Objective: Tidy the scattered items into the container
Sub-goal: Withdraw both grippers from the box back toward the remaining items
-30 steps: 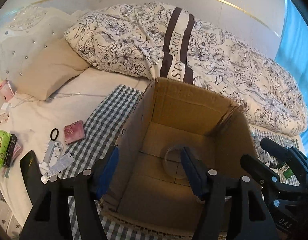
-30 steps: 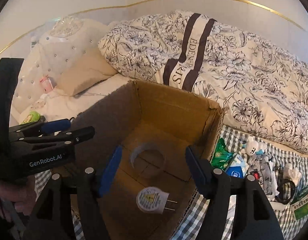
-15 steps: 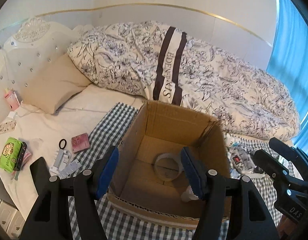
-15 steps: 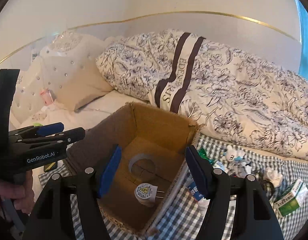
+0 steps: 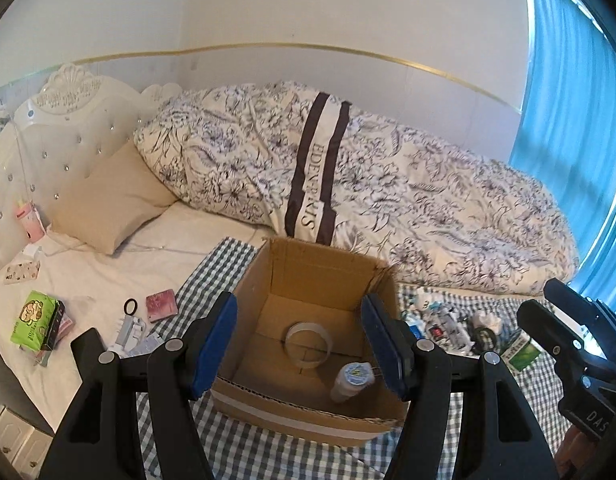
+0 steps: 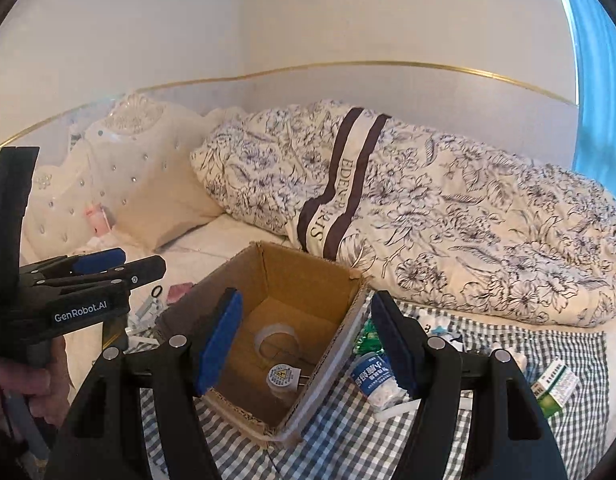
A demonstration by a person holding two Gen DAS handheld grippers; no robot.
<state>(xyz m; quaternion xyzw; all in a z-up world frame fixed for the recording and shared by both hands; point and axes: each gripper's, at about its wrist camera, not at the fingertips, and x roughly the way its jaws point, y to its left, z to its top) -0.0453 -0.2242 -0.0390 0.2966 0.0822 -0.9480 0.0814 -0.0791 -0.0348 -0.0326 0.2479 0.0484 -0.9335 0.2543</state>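
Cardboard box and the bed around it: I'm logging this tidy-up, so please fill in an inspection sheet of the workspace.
Surface: checked cloth spread on a bed with a white sheet.
Job's things: open cardboard box on the cloth, holding a tape roll and a round plug-in device.
Clutter: green packet, black ring and pink case lie left of the box; blue-labelled packet and green-white carton lie right of it.
Grippers: left gripper and right gripper both open, empty.
Cables: thin white cord by the pillow.
Surroundings: floral duvet, tufted headboard, blue curtain.
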